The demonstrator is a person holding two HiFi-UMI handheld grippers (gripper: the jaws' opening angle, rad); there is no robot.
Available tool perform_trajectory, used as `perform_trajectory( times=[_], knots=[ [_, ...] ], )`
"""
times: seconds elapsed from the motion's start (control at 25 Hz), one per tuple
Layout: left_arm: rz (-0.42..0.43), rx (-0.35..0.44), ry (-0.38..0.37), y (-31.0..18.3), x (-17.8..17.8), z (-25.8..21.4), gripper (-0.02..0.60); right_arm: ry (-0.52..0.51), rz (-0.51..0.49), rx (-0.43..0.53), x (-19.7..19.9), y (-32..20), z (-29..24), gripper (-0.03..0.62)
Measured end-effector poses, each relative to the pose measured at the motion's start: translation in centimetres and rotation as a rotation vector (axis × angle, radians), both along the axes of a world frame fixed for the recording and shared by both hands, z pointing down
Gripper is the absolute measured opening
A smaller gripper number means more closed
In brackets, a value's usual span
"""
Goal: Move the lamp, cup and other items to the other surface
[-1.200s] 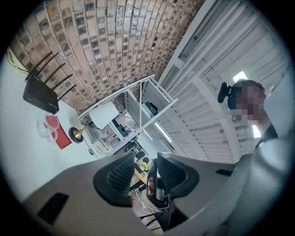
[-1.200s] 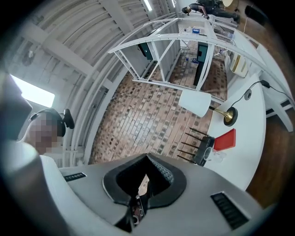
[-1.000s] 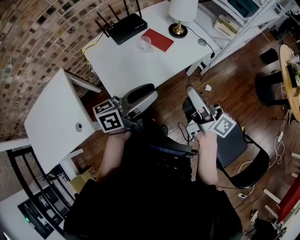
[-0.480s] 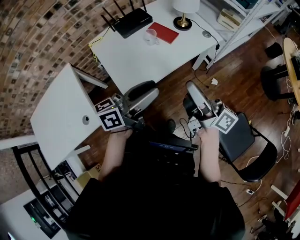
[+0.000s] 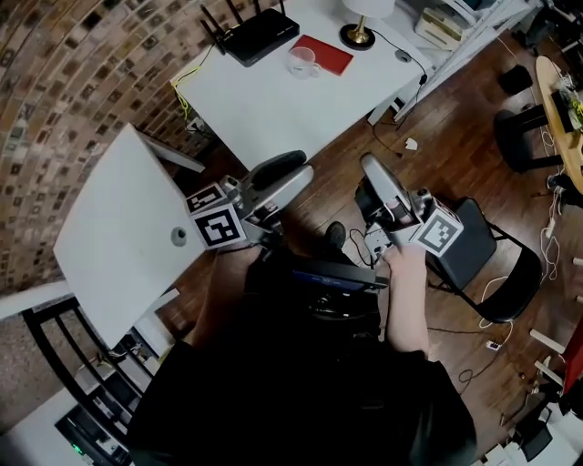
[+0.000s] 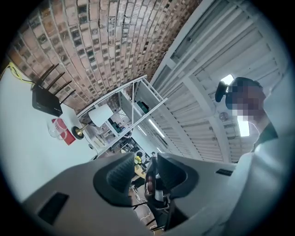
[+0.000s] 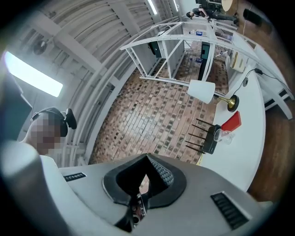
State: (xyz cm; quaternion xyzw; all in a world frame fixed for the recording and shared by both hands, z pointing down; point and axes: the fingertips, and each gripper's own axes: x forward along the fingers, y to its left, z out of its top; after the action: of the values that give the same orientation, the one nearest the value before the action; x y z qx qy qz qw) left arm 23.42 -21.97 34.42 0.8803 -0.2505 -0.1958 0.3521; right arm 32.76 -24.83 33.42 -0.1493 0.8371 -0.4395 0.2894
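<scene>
The lamp's brass base (image 5: 358, 35), a clear cup (image 5: 302, 62), a red notebook (image 5: 321, 53) and a black router (image 5: 255, 32) stand on a white table (image 5: 273, 109) at the top of the head view. My left gripper (image 5: 296, 170) and right gripper (image 5: 369, 167) hover over the wooden floor short of that table, both empty. The left gripper view shows the lamp (image 6: 100, 115) far ahead and a narrow gap between the left gripper's (image 6: 143, 173) pads. In the right gripper view the lamp (image 7: 202, 91) and cup (image 7: 225, 135) are distant, and the right gripper (image 7: 145, 177) is shut.
A second white surface (image 5: 118, 227) bearing a small round grey thing (image 5: 178, 237) lies to the left by the brick wall. A black chair (image 5: 478, 273) stands just right of me. White metal shelving (image 5: 460, 23) and cables on the floor (image 5: 492, 346) lie to the right.
The person has walked on, carrying both grippers along. The table with the lamp has slid toward the picture's top, and the white surface at left looms larger. Neither gripper's jaws look changed.
</scene>
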Motion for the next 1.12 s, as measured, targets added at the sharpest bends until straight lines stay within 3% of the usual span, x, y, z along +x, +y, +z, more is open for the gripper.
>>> perform_trajectory(
  times=[0.24, 0.44, 0.8, 1.12],
  knots=[
    [0.062, -0.004, 0.021, 2.6, -5.2, 0.5, 0.153, 0.025, 0.057, -0.016, -5.3, 3.6, 0.4, 0.015],
    [0.126, -0.006, 0.04, 4.8, -7.4, 1.3, 0.153, 0.044, 0.108, -0.021, -7.9, 6.7, 0.9, 0.015],
    [0.23, -0.011, 0.075, 7.8, -8.0, 1.6, 0.153, 0.074, 0.188, -0.011, -9.5, 10.9, 0.3, 0.015],
    [0.222, 0.024, 0.076, 9.4, -7.1, 0.2, 0.153, 0.066, 0.165, 0.018, -9.2, 12.7, -0.7, 0.015]
  ],
)
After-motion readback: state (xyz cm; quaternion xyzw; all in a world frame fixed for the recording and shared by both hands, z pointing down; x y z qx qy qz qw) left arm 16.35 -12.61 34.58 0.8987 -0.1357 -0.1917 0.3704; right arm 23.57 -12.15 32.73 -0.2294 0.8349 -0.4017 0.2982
